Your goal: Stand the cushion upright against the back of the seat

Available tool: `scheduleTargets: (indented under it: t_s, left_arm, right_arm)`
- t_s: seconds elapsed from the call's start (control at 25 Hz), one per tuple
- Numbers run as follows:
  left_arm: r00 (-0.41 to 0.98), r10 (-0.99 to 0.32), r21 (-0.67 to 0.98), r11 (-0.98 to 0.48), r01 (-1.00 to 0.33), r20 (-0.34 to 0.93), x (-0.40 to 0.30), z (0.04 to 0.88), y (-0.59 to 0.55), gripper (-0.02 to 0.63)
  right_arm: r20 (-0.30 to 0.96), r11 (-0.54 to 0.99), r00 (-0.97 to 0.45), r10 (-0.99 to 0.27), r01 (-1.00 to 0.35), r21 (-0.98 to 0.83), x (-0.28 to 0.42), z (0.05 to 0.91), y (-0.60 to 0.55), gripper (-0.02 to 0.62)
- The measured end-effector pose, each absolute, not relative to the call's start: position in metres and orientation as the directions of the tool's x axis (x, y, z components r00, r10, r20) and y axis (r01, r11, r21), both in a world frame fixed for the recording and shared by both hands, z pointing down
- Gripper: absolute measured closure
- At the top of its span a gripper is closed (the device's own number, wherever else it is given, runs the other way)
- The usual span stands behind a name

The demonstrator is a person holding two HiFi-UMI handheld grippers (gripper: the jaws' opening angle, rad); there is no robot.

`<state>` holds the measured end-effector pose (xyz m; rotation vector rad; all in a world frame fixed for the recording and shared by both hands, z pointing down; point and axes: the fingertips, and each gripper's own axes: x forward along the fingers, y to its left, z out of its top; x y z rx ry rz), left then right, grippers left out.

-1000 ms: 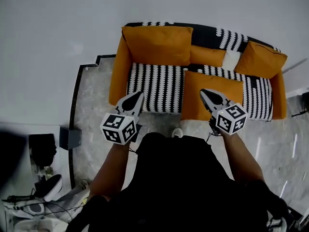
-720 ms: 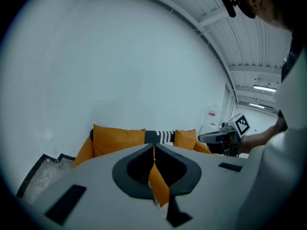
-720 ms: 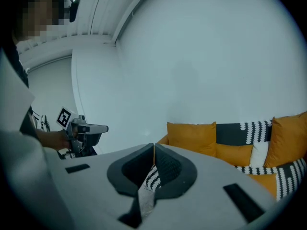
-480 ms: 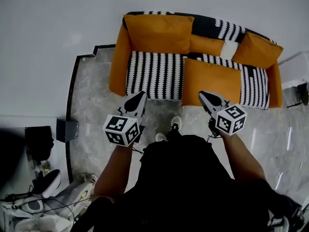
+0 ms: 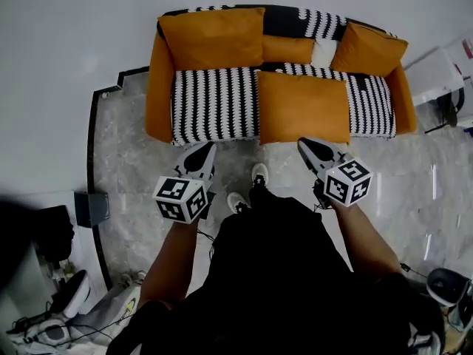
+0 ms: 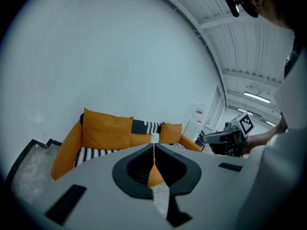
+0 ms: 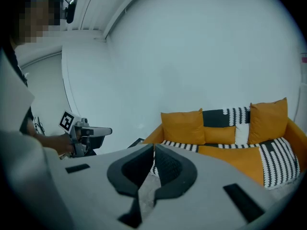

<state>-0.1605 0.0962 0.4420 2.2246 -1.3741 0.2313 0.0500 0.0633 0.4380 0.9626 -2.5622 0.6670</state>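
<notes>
Hovering near sofa (image 5: 214, 113), L tongs (image 5: 208, 149) & R tongs (image 5: 304, 144) both clenched, empty, clear of cushion (image 5: 303, 108).

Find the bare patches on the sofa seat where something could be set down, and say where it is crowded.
Widest: the striped seat between the left armrest and the flat orange cushion. A narrower strip lies between that cushion and the right armrest. The backrest row of cushions is crowded.
</notes>
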Motion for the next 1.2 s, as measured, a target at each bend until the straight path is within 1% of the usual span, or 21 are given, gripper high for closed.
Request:
scheduleTargets:
  t_s: [0.28,0.52,0.72,0.96,1.2]
  left_arm:
    - [0.519,-0.763,0.291,-0.433,-0.853,0.386,-0.123,0.435,0.100,0.584]
    - [0.516,-0.763,0.260,-0.447,-0.856,0.390,-0.081,0.436,0.106,0.584]
    - [0.479,-0.777,0.242,-0.414,-0.877,0.408,-0.028,0.443,0.108,0.584]
    - [0.446,-0.791,0.245,-0.374,-0.894,0.419,0.051,0.448,0.116,0.584]
    - [0.356,-0.823,0.232,-0.278,-0.932,0.443,0.088,0.458,0.124,0.584]
  right_arm:
    - [0.416,0.611,-0.679,-0.604,-0.730,-0.305,0.094,0.432,0.073,0.557]
    - [0.393,0.625,-0.682,-0.616,-0.728,-0.283,0.141,0.428,0.082,0.557]
    - [0.384,0.630,-0.682,-0.623,-0.728,-0.270,0.210,0.426,0.079,0.557]
    - [0.375,0.608,-0.666,-0.645,-0.744,-0.276,0.319,0.436,0.079,0.557]
    - [0.394,0.598,-0.655,-0.645,-0.753,-0.273,0.404,0.450,0.084,0.557]
